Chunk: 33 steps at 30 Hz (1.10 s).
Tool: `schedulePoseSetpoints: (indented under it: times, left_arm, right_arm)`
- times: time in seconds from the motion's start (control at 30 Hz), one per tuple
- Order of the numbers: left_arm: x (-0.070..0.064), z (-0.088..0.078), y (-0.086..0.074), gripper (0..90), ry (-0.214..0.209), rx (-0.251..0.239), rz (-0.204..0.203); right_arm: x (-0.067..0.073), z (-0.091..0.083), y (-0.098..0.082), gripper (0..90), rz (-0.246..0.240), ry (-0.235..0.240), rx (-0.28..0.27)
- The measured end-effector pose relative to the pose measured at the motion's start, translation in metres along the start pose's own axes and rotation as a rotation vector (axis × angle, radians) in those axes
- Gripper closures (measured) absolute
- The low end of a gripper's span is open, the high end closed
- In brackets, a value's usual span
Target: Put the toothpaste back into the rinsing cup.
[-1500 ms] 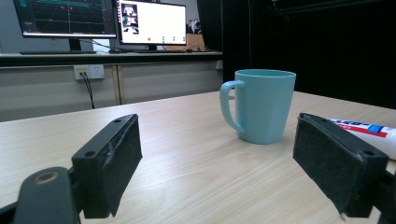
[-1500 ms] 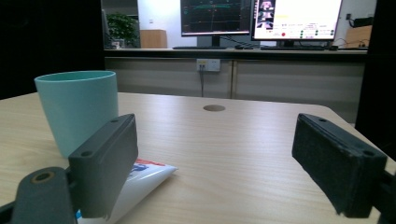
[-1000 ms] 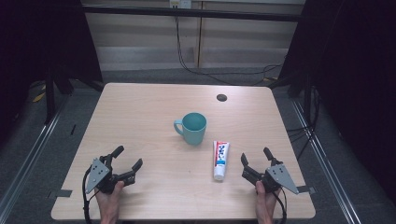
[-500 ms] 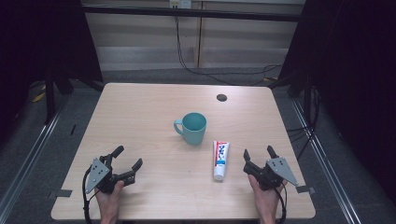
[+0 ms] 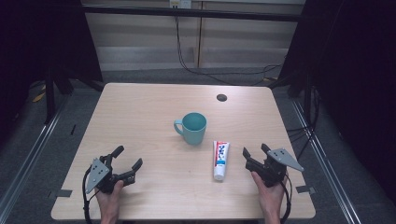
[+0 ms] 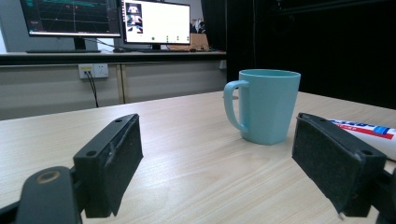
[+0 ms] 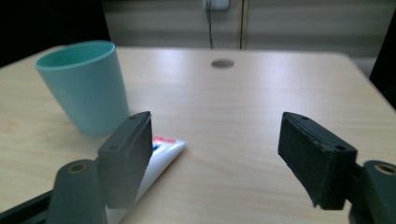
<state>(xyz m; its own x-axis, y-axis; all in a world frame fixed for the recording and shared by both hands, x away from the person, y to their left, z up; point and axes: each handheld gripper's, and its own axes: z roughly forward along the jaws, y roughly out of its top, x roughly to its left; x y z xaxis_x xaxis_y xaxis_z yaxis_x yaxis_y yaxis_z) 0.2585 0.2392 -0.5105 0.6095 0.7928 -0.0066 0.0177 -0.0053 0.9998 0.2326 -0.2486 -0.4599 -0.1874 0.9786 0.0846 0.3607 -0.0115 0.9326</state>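
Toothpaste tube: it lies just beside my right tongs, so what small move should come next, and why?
Probably swing the right tongs sideways over the toothpaste tube and lower them astride it. Their jaws have just been closing with nothing between them, yet stand open, and the tube lies flat on the table beside them, apart from the teal mug. The left tongs rest open, far off.

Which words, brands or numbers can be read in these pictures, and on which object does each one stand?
No text can be read with certainty.
Toothpaste tube: blue lettering above a red band, too blurred to read in every view.
Two monitors behind the table, in the left gripper view: charts and windows on screen, far too small to read.
Teal mug: plain, no print.
Wall socket: no legible marking.
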Motion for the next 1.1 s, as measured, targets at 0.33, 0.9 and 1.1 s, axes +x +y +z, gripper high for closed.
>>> schedulePoseSetpoints:
  times: [0.33,0.9,1.1]
  left_arm:
    - [0.0,0.0,0.0,15.9,-0.003,0.0,0.002]
    - [0.0,0.0,0.0,16.0,-0.001,0.0,0.001]
    - [0.0,0.0,0.0,16.0,-0.001,0.0,0.001]
  right_arm:
    - [0.003,0.008,0.017,33.9,0.051,0.084,0.159]
    - [0.005,0.033,0.039,36.8,0.04,0.172,0.385]
    - [0.009,0.048,0.045,41.1,0.032,0.149,0.468]
